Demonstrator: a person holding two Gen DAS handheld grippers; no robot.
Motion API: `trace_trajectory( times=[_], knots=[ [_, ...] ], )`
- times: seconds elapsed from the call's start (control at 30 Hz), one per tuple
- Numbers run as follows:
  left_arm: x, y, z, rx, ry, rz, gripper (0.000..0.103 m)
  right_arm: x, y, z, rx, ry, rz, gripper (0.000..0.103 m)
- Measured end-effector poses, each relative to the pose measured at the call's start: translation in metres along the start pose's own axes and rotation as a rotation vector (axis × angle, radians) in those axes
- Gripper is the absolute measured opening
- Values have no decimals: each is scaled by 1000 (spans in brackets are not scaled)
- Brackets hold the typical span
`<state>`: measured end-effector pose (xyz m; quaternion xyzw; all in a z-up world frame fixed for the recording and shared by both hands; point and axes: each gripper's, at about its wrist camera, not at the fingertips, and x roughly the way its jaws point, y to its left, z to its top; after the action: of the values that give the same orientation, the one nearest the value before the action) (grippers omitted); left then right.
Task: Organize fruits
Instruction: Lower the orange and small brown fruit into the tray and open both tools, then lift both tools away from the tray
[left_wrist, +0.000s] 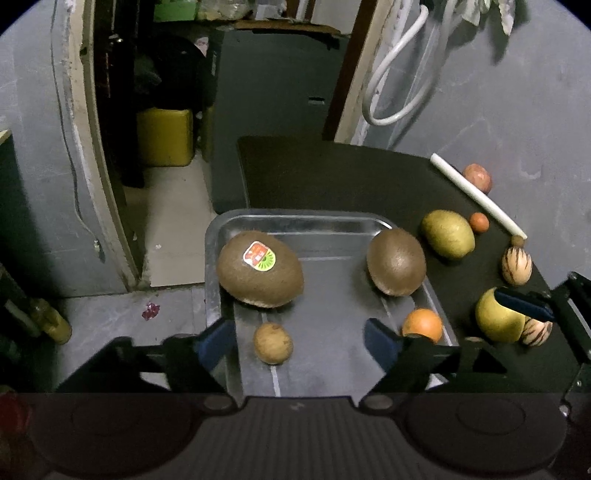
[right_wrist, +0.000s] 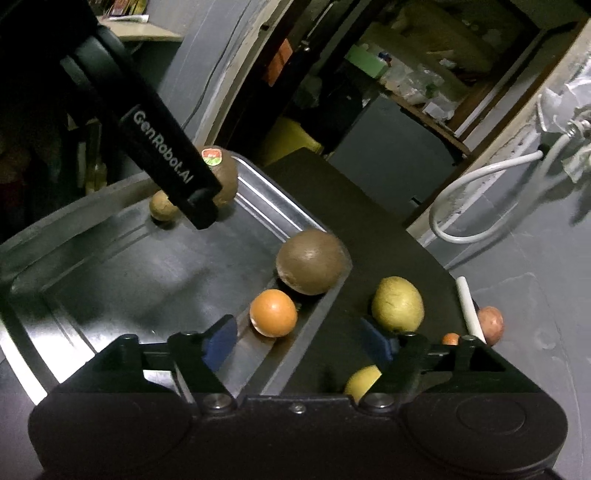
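A metal tray (left_wrist: 295, 216) holds a stickered kiwi (left_wrist: 260, 275), a second kiwi (left_wrist: 396, 262), a small tan fruit (left_wrist: 273, 343) and an orange (left_wrist: 422, 325). My left gripper (left_wrist: 298, 341) hangs open over the tray's near end. The tan fruit lies between its fingers, near the left one, untouched. My right gripper (right_wrist: 299, 338) is open above the tray's rim (right_wrist: 273, 201), with the orange (right_wrist: 273, 313) just ahead of its fingers and free. In the right wrist view, the black finger (right_wrist: 162, 147) of the left gripper crosses the stickered kiwi.
On the black table (left_wrist: 332, 177) right of the tray lie a yellow-green fruit (left_wrist: 447, 234), a tiny orange fruit (left_wrist: 479, 222), a reddish fruit (left_wrist: 477, 178), two striped fruits (left_wrist: 516, 266), a yellow fruit (left_wrist: 496, 317) and a white stick (left_wrist: 476, 194). The floor drops away left of the tray.
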<state>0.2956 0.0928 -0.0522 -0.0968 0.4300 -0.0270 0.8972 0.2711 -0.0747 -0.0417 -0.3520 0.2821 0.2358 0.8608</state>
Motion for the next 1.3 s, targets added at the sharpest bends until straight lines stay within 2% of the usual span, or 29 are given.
trace_trajectory(
  times=[0.1,0.2,0.43,0.6,0.73,1.03,1.3],
  knots=[
    [-6,-5,0,-21,-13,6,98,-10,-8,-6,22,-19,4,90],
    [-12,-11,-1,-28,-26,23,101,-21,-16,-13,48,-47,22,96],
    [-30,-29,-11,-14,-32,58,102,-48,-27,-30,80,-112,99,102],
    [-44,-40,-27,-3,-6,82,102,-62,-38,-45,129,-117,170,102],
    [-52,-51,-44,15,31,98,102,-67,-49,-59,176,-97,203,102],
    [-60,-82,-79,41,110,104,102,-74,-80,-101,307,-30,220,102],
    [-57,-116,-95,77,160,86,102,-70,-111,-148,406,101,214,102]
  ],
)
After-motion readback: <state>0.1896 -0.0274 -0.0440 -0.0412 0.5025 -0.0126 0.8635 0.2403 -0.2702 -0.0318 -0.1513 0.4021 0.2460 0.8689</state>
